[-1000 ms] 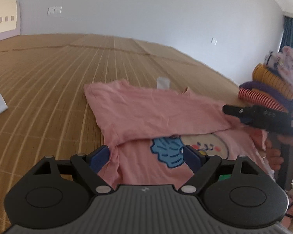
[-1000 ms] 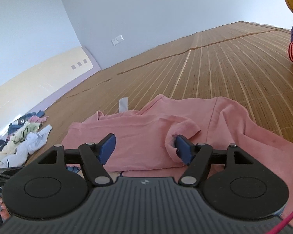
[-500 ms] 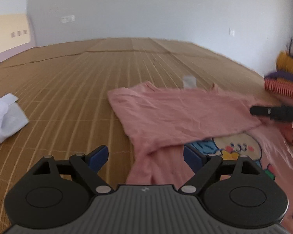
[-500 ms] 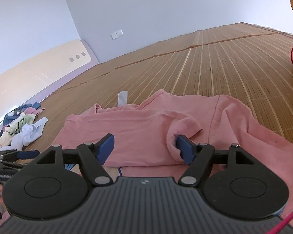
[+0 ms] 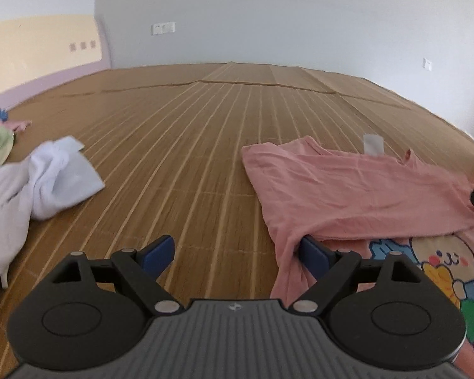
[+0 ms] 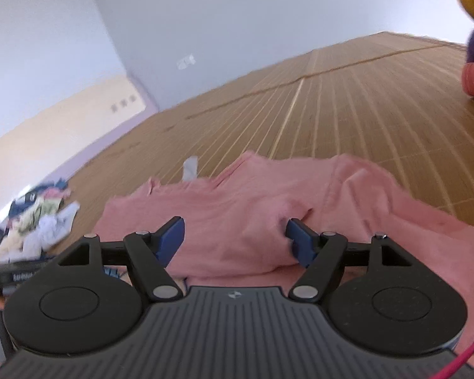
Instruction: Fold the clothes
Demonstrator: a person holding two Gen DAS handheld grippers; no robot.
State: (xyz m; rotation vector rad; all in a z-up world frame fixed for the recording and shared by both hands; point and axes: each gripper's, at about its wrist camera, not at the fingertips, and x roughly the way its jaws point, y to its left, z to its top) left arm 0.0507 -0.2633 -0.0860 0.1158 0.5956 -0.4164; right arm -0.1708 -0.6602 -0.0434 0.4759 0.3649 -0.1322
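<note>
Soft matt pink cloth shirt (image 5: 357, 195) on ribbed woven bamboo mat (image 5: 205, 145).

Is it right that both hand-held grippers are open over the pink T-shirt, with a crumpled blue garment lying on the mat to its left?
Not quite: the crumpled garment is white, not blue, as the left wrist view shows. The rest stands: the left hand-held gripper and right hand-held gripper are open at the pink T-shirt on the mat.
</note>
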